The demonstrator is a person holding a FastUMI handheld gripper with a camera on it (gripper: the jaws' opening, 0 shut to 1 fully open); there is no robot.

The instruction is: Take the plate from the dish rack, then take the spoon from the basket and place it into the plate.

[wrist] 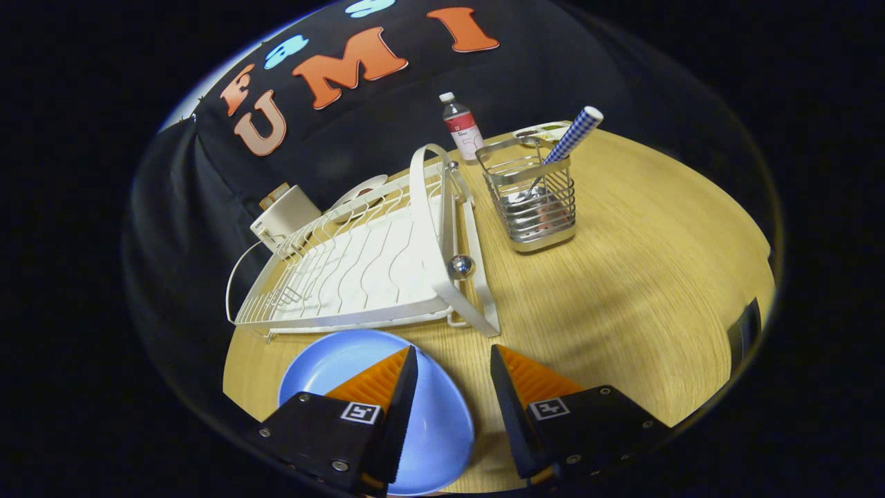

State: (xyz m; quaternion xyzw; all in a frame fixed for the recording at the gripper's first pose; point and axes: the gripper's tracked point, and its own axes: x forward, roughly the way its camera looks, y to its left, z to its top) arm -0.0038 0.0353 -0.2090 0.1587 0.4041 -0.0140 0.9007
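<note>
The wooden worktop (622,277) carries everything here, and its right half, between the basket and the near edge, is bare, so I have good room to travel there. The dish rack (366,270) lies beyond my fingers, a little to the left, and no plate stands in it. The blue plate (429,422) rests flat on the worktop just in front of the rack, close to the near edge; one finger hangs over it and the other is beside it over bare wood. My gripper (449,373) is wide apart and holds nothing. So I judge the first step is done and the spoon step is now in hand. The wire basket (536,200) stands upright, well beyond my fingers and to the right of the rack, near a small bottle (461,128). The spoon (574,135) leans in it with its checked handle sticking out on top toward the right. The next move asks me to rise, cross the free worktop, and close on that handle above the basket rim, keeping clear of the rack's tall arch.
</note>
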